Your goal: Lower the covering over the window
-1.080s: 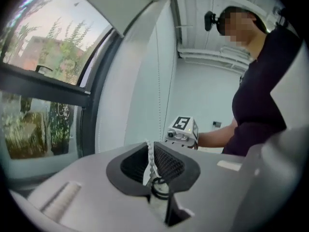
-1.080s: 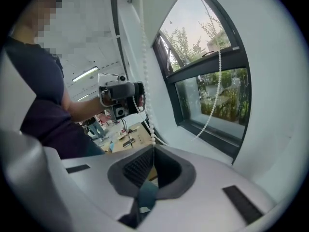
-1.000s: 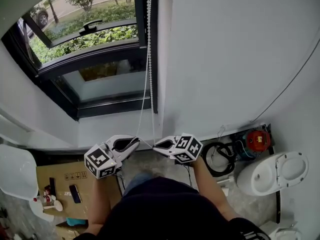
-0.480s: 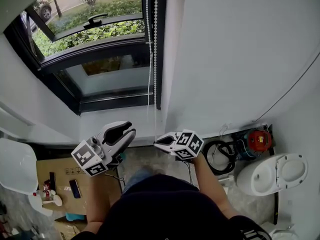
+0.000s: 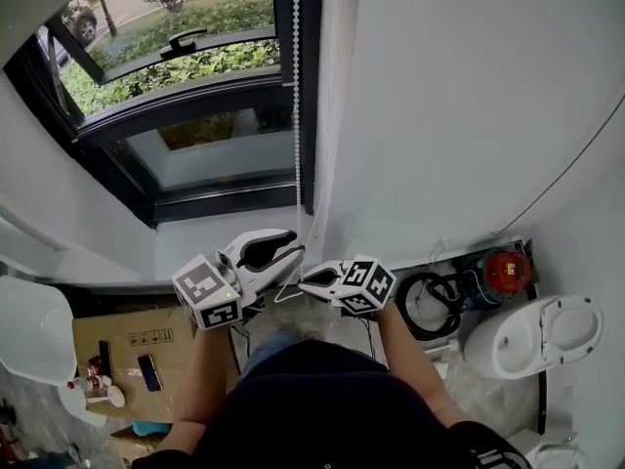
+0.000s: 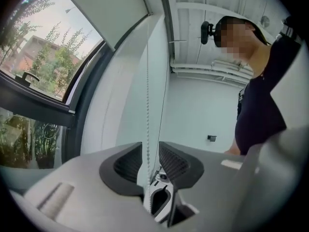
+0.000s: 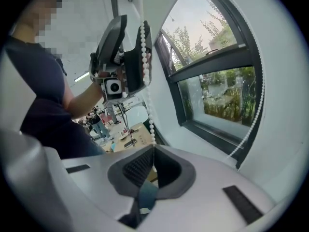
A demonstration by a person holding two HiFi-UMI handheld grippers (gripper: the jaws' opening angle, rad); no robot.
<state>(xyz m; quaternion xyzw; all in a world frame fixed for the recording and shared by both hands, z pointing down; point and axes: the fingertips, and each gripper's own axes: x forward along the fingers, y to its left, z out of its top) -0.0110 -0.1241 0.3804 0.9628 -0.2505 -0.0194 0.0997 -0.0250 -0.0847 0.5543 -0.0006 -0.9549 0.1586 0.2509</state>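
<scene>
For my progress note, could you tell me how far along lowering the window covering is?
Done: nothing visible; the window glass is uncovered in the head view. In hand: right gripper shut on the bead chain; left gripper: jaws have just been opening, chain loose between them. Left: likely regrip and keep pulling.

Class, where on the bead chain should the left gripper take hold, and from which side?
Take the straight vertical run of the bead chain above the right gripper's pinch, coming level from the room side. The left gripper's fingers, which have just opened, straddle that thin taut strand without pressing; close squarely across the beads.
</scene>
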